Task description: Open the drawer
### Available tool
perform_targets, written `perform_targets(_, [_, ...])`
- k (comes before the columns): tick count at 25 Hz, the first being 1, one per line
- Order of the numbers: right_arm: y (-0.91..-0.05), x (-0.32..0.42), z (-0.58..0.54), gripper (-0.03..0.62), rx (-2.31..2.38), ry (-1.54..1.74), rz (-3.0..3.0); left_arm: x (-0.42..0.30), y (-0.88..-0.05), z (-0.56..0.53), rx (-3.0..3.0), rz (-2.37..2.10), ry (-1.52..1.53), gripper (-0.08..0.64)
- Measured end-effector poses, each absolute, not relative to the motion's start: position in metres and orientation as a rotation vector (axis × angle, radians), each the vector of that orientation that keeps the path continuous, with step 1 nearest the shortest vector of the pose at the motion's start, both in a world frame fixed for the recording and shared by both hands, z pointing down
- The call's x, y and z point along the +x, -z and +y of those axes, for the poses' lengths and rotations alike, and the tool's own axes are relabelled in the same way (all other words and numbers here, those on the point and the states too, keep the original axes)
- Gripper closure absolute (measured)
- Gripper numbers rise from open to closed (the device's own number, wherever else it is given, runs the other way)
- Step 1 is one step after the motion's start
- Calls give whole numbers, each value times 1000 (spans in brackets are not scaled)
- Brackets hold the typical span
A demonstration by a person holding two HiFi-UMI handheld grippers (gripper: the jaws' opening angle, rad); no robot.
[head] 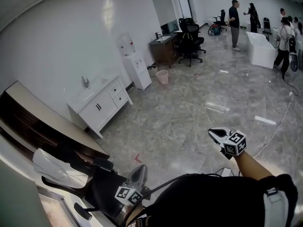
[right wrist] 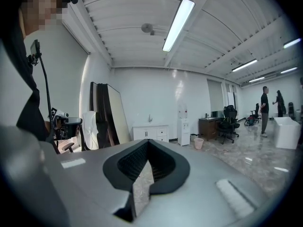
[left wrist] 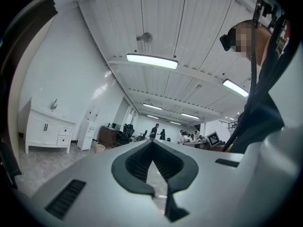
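We hold left gripper (head: 138, 173), right gripper (head: 218, 135) clenched, empty, well apart from white cabinet (head: 97, 109); unless we spread jaws, they may skid off drawer (head: 116, 89)

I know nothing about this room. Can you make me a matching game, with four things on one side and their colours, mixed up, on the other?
Things:
1. cabinet
2. bin
3. chair
4. desk

Colours:
A. brown
B. white
C. pink
D. black

Pairs: 1-B, 2-C, 3-D, 4-A
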State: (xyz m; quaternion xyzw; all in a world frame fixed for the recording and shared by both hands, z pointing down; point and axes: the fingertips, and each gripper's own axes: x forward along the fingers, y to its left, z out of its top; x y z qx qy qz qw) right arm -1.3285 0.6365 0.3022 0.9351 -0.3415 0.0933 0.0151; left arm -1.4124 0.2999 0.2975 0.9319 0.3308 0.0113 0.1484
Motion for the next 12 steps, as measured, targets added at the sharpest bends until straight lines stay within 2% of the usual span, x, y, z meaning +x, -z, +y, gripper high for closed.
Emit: perform_targets(12, [-309,-1287,515,598,2850,-336,-1136,-1383,-315,186,2683,894,-44,560])
